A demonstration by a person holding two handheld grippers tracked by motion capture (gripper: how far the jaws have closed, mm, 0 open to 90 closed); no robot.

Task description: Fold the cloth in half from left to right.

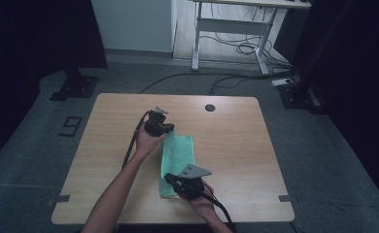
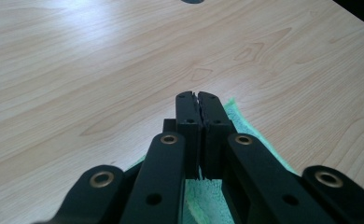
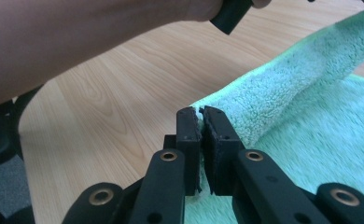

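Towel fold in progress, roughly mid-fold by my read. Nearest me, the right gripper (image 1: 174, 181) sits at the near end of the green towel (image 1: 180, 150), jaws clamped on a thin bit of the towel's edge; its own view shows the cloth pinched between the pads (image 3: 195, 126) and a raised flap running away from them over the flat layer. The right hand comes in from the near edge, wrist low, the gripper aimed left across the table (image 1: 226, 126). Further out, the left gripper (image 1: 169, 128) is at the far end of the towel, also closed on fabric: the left gripper view has towel showing under and between the closed jaws. The left forearm reaches diagonally from the near-left, hand wrapped round the gripper body, jaws pointing right and slightly down. The towel lies mid-table as a long narrow strip running near to far, so one lengthwise fold looks done or close to landing. Left to do: lay the held edge down, release, probably fold again the short way.
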